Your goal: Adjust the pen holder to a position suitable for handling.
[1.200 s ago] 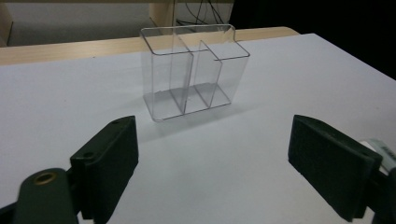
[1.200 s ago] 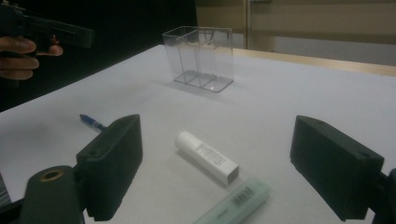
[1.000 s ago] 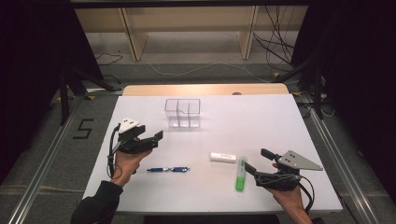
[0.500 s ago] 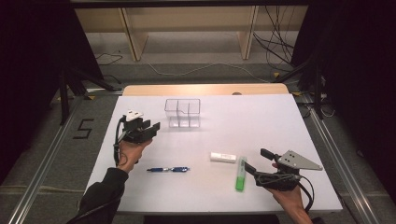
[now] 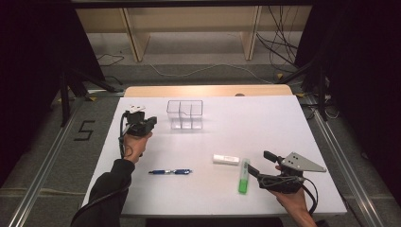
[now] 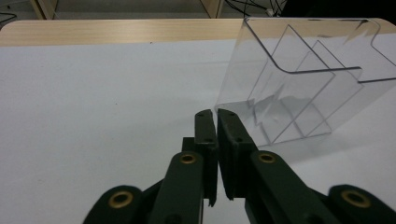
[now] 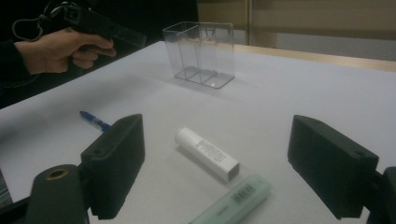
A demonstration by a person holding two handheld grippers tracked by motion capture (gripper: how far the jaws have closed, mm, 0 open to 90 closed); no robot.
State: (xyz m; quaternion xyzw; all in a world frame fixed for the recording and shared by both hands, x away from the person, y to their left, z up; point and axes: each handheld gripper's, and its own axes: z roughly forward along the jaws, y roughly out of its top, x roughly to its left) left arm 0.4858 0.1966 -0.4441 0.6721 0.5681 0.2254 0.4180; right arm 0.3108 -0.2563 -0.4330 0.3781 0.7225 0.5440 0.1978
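White surface (image 5: 283, 123) carries the clear divided organizer (image 5: 185, 114) at upper centre of the high view. Left gripper (image 6: 215, 122), fingers just closed together on nothing, sits just beside its lower corner; a nudge could skid the light box. Right gripper (image 7: 233, 163), fingers wide, hangs over the white tube (image 7: 206, 153) and green marker (image 7: 233, 203).

From my feed I see the counter (image 5: 293, 123), white with a wooden strip along its far edge. A blue pen (image 5: 170, 171) lies near the front, well apart from a white tube (image 5: 226, 159). Behind the counter stands a wooden shelf (image 5: 189, 28) with cables (image 5: 279, 47) on the floor. A "5" (image 5: 84, 130) marks the floor at left.
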